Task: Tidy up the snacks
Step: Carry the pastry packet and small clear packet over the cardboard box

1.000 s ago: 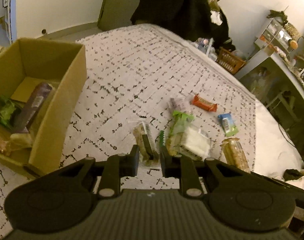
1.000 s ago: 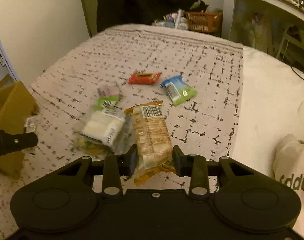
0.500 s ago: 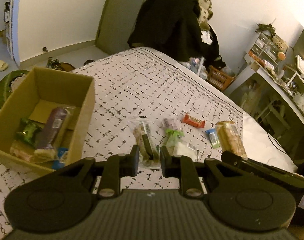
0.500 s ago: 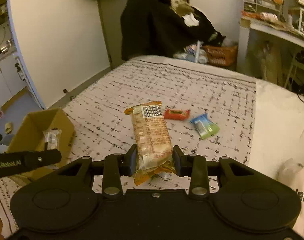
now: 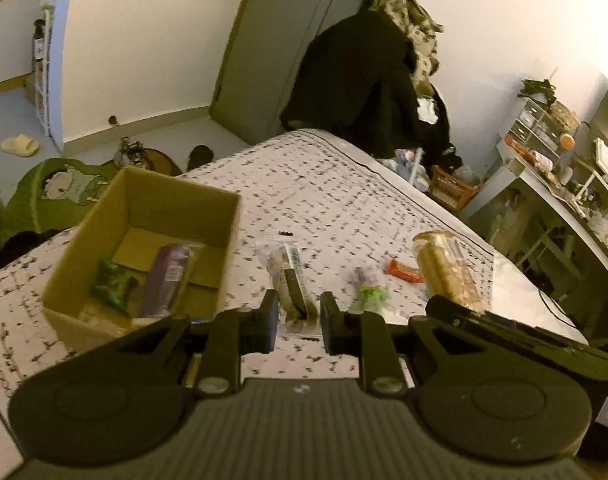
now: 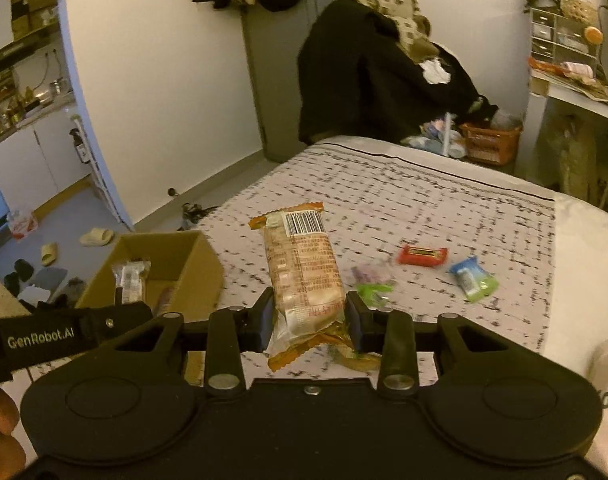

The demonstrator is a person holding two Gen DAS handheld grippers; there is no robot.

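Note:
My left gripper [image 5: 296, 320] is shut on a clear packet with a dark bar inside [image 5: 290, 276], held above the bed beside the open cardboard box [image 5: 220, 248]. My right gripper [image 6: 309, 316] is shut on a long orange biscuit packet [image 6: 302, 268], barcode end pointing away, also lifted off the bed. In the left wrist view that orange packet [image 5: 443, 276] shows to the right. The box holds a green packet [image 5: 112, 286] and a purple packet [image 5: 168, 280]. A red bar [image 6: 421, 255], a blue-green packet [image 6: 471, 280] and a purple-and-green packet [image 6: 371, 280] lie on the patterned bedspread [image 6: 443, 200].
The box [image 6: 164, 244] stands near the bed's left edge, with floor, slippers [image 6: 98, 236] and a green cushion [image 5: 64, 188] beyond it. A dark coat [image 6: 363, 80] hangs by the door past the bed. An orange basket [image 6: 489, 142] and a desk [image 6: 575, 92] stand at the right.
Both grippers have risen and drawn back from the bed with their packets held. The orange packet left the bedspread, and more of the box and the room has come into view.

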